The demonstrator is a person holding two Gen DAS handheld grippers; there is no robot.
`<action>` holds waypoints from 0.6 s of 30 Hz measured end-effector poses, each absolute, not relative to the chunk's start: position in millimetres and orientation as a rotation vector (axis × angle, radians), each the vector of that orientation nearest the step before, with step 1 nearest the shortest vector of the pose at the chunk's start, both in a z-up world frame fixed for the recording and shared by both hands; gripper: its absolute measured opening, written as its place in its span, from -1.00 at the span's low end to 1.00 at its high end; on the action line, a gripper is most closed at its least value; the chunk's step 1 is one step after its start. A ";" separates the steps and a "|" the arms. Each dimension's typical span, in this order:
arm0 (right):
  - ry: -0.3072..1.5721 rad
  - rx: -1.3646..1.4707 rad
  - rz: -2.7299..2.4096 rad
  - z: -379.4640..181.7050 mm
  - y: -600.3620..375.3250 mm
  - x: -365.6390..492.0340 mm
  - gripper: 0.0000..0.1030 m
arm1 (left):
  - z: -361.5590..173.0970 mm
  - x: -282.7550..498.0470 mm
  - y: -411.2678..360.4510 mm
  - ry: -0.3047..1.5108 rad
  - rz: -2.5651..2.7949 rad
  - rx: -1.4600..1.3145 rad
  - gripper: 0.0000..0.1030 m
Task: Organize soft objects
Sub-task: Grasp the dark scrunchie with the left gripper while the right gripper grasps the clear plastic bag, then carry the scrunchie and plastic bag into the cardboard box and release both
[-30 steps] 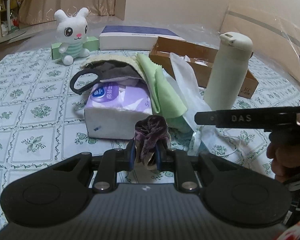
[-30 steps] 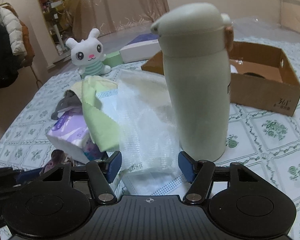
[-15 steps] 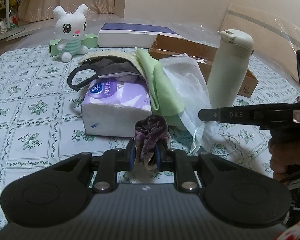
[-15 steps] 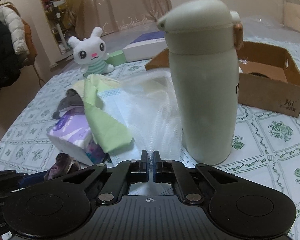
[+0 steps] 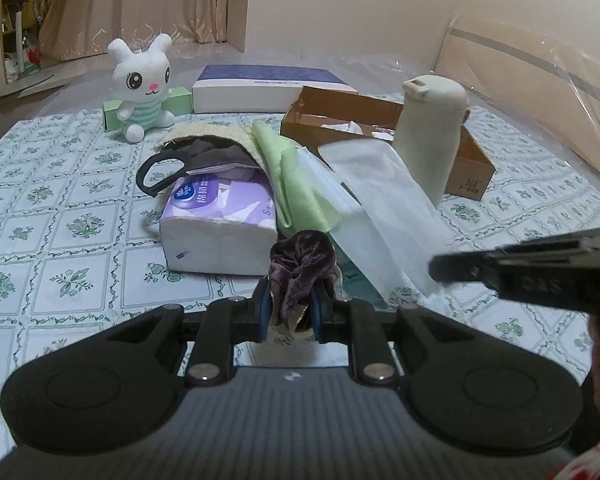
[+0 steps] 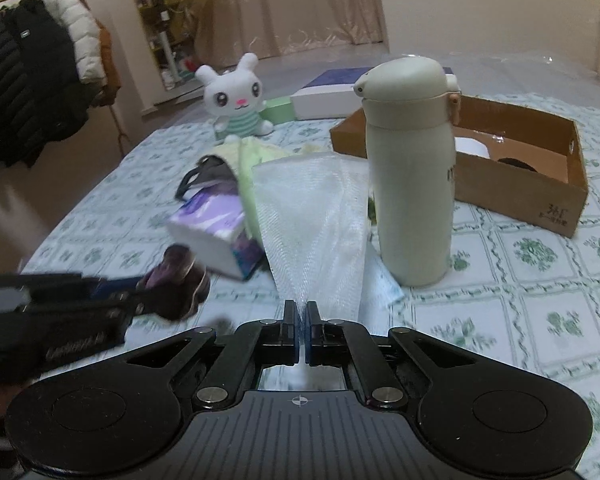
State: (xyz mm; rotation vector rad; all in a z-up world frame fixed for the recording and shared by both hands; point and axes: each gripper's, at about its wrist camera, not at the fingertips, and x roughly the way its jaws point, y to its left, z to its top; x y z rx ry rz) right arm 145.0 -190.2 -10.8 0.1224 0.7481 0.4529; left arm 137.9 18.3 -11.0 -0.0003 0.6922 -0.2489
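Velvet scrunchie sits clamped in the left tongs, held clear of the patterned worktop so it can be carried off. Right tongs are pinched tight on a white mesh cloth, drawing it taut away from the pile beside the bottle, probably to separate it

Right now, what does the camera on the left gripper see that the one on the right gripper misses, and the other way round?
Only the left view shows the left gripper pinching a dark velvet scrunchie head-on, and a plastic-wrapped board against the wall.

Only the right view shows the right gripper shut on a white mesh cloth, plus jackets hanging on a rack.

Both show the plush rabbit, the cream bottle, the cardboard box, the purple tissue pack and the green cloth.
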 end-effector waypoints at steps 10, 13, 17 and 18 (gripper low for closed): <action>0.764 0.076 0.458 -4.4 -220.5 92.1 -0.96 | 0.0 109.9 6.8 0.678 -0.257 0.013 -0.66; 0.772 0.082 0.431 -4.9 -233.1 81.6 -0.96 | 1.9 104.3 3.0 0.675 -0.264 0.017 -0.66; 0.768 0.086 0.396 -3.7 -246.8 74.2 -0.96 | 4.2 98.5 -2.7 0.671 -0.277 0.024 -0.66; 0.766 0.087 0.388 -3.3 -249.8 72.9 -0.96 | 4.7 97.7 -4.1 0.670 -0.279 0.027 -0.66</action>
